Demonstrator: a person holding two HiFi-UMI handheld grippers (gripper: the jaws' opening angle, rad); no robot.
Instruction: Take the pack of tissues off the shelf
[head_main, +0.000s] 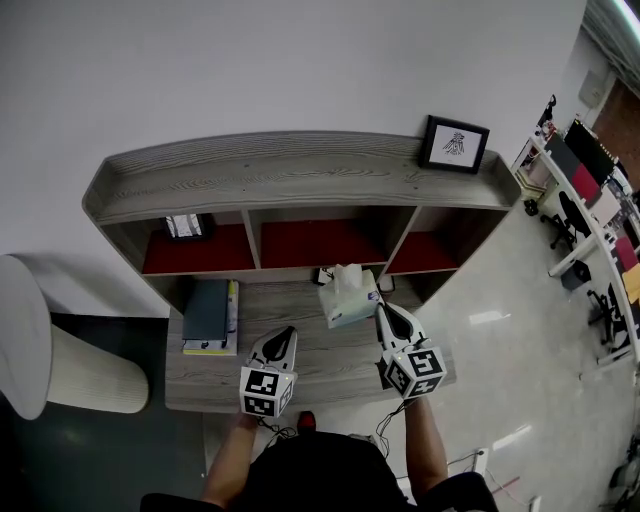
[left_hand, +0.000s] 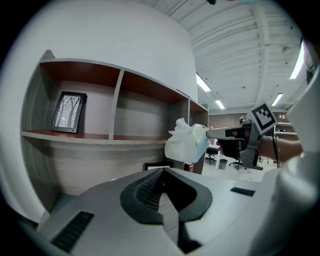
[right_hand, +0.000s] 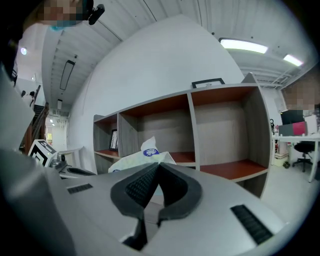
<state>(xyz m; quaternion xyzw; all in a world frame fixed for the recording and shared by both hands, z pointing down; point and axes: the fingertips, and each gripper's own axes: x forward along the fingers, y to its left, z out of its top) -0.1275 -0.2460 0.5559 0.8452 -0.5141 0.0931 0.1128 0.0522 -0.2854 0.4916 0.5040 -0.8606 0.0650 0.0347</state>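
The pack of tissues (head_main: 349, 297) is a pale soft pack with a white tissue sticking out of its top. It hangs in front of the shelf's (head_main: 300, 170) middle and right cubbies, above the desk (head_main: 330, 365). My right gripper (head_main: 380, 312) is shut on the pack's right edge. In the left gripper view the right gripper (left_hand: 210, 133) pinches the pack (left_hand: 186, 142) in mid-air. In the right gripper view the pack (right_hand: 137, 160) shows just past the right gripper (right_hand: 159, 167). My left gripper (head_main: 287, 335) hovers over the desk, shut and empty (left_hand: 162, 172).
A framed picture (head_main: 187, 226) stands in the left cubby, and another frame (head_main: 456, 143) on the shelf top. Books (head_main: 210, 315) lie at the desk's left, and a small frame (head_main: 325, 275) stands behind the pack. A white round object (head_main: 25, 330) is at far left, office chairs (head_main: 575, 215) at right.
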